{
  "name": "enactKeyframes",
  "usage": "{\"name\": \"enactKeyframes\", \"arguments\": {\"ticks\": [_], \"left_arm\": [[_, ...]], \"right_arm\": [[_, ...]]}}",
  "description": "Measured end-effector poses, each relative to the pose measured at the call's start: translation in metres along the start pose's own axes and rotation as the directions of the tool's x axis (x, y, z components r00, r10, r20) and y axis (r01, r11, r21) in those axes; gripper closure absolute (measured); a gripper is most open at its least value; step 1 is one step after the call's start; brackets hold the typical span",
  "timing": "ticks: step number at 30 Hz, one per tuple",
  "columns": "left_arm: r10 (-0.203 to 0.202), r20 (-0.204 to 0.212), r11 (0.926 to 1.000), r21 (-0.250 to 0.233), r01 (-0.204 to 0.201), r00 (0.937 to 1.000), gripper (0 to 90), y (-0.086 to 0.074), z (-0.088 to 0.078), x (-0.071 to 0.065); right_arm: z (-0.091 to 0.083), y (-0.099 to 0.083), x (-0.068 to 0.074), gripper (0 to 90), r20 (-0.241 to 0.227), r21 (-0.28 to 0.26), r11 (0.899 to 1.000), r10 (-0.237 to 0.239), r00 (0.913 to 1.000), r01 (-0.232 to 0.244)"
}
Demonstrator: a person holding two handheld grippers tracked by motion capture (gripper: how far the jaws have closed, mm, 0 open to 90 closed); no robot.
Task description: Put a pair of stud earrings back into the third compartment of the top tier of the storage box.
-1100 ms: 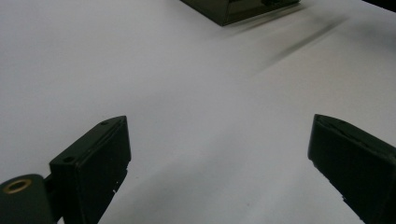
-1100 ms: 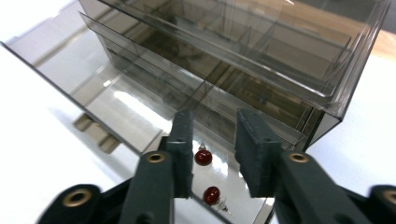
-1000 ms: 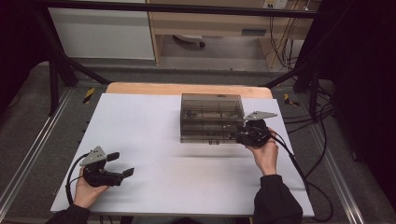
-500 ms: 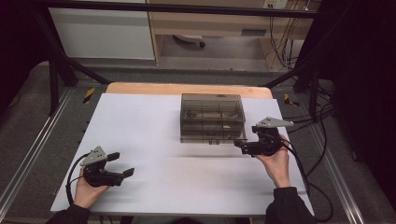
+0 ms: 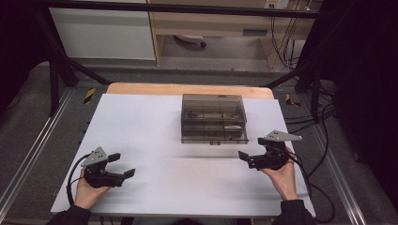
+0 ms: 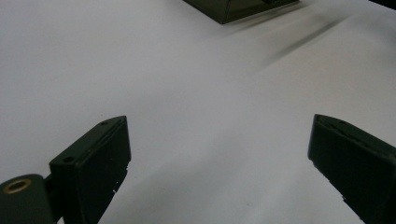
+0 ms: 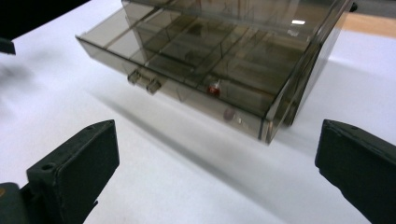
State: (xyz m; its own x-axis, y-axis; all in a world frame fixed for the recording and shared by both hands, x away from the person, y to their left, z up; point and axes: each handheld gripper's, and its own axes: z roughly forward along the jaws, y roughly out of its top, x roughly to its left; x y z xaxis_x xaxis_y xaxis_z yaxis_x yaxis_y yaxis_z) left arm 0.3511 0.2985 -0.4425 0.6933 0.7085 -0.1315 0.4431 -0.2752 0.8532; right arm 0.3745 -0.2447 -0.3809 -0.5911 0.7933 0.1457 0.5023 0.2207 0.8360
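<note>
White tabletop [image 5: 155, 122]: smoky drawer box [image 5: 213, 117], no legible label; right gripper [image 5: 252, 152] jaws just opened wide, empty; left gripper [image 5: 121, 165] wide.

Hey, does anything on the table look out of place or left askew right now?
Yes: the bottom drawer of the smoky plastic drawer box is pulled partway out, past the box front. Nothing looks spilled or broken.

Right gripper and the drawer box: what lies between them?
Nothing: in the right gripper view, bare white table runs from the open right gripper to the drawer box, whose bottom drawer stands pulled out.
</note>
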Motion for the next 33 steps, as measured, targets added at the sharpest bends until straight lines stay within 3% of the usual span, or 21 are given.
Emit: {"name": "enactKeyframes", "arguments": {"ticks": [10, 20, 33], "left_arm": [[0.000, -0.001, 1.0000, 0.004, 0.000, 1.0000, 6.0, 0.000, 0.000, 0.000], [0.003, -0.001, 1.0000, 0.006, -0.003, 1.0000, 6.0, 0.000, 0.000, -0.001], [0.009, 0.000, 0.9999, 0.005, -0.009, 1.0000, 6.0, 0.000, 0.000, -0.002]], "right_arm": [[0.002, -0.034, -0.007, 0.4, -0.005, 0.018, 1.000, -0.009, 0.9999, 0.009], [-0.001, -0.061, -0.018, 0.3, -0.020, 0.018, 1.000, 0.020, 0.9996, -0.019], [-0.005, -0.077, -0.023, 0.3, -0.042, 0.028, 1.000, -0.004, 0.9991, 0.005]]}}
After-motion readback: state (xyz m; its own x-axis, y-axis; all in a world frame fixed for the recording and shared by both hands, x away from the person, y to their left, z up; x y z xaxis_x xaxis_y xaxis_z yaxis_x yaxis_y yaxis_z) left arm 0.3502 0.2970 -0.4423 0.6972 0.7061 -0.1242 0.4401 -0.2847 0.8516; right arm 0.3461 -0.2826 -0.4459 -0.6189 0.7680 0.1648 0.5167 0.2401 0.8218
